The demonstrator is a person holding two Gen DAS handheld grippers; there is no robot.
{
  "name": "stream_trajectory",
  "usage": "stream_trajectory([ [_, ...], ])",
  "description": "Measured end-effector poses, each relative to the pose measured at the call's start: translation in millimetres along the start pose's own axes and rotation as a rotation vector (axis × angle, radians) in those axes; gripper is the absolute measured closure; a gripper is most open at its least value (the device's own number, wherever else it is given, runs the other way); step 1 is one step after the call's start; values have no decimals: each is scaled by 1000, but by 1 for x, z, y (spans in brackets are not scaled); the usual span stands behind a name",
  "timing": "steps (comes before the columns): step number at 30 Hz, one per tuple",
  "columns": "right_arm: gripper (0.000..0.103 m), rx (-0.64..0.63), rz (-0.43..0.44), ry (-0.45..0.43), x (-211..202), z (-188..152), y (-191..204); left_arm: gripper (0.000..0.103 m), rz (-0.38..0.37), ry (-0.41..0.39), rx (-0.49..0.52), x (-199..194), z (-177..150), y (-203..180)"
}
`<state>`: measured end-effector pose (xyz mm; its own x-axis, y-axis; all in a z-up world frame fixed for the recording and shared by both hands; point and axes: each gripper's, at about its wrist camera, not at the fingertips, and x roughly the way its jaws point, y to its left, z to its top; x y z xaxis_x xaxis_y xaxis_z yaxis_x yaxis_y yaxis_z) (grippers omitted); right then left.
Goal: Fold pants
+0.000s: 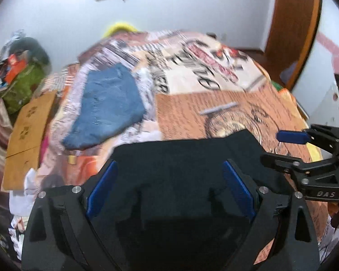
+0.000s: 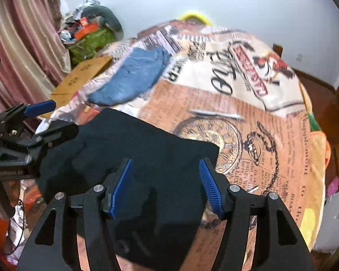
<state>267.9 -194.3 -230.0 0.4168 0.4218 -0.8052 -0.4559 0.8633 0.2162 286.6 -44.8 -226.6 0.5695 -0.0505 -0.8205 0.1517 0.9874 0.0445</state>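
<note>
Matt black cloth pants (image 2: 147, 158) — ribbed blue pads (image 2: 209, 187); printed soft blanket (image 2: 271, 135), brown cardboard (image 1: 27, 131).

Pants (image 2: 151, 158) lie near on the bed (image 2: 271, 135); folded jeans (image 2: 133, 76) farther back-left; cardboard box (image 2: 81, 76) beside the bed's left edge.

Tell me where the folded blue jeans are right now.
The folded blue jeans lie on the printed blanket, far left in both wrist views, beyond the black pants and near the cardboard box.

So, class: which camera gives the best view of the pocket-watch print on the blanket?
Right wrist: the pocket-watch print shows almost whole, dial and chain, beside the dark pants. In the left wrist view the pants cover much of it, blurred.
</note>
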Motion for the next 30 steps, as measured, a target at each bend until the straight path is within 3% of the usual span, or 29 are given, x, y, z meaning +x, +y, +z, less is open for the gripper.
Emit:
stream_trajectory([
  [8, 46, -6, 17, 133, 50, -25, -16, 9, -10, 208, 32, 63, -19, -16],
  [10, 46, -36, 10, 100, 45, -33, -13, 9, 1, 233, 49, 70, -29, -19],
  [13, 46, -40, 8, 107, 37, -40, -12, 2, 7, 217, 33, 68, -39, -16],
  [18, 46, -17, 2, 108, 21, -57, -14, 2, -6, 209, -13, 59, -50, -9],
  [23, 46, 45, -4, 123, 12, -65, -22, 2, 18, 185, 9, 43, -58, -10],
  [27, 46, 53, -37, 73, -12, -65, -20, 2, 62, 143, 3, 21, -58, -5],
  [30, 46, 52, -49, 14, -33, -59, -13, 2, 54, 64, -75, -9, -54, 12],
])
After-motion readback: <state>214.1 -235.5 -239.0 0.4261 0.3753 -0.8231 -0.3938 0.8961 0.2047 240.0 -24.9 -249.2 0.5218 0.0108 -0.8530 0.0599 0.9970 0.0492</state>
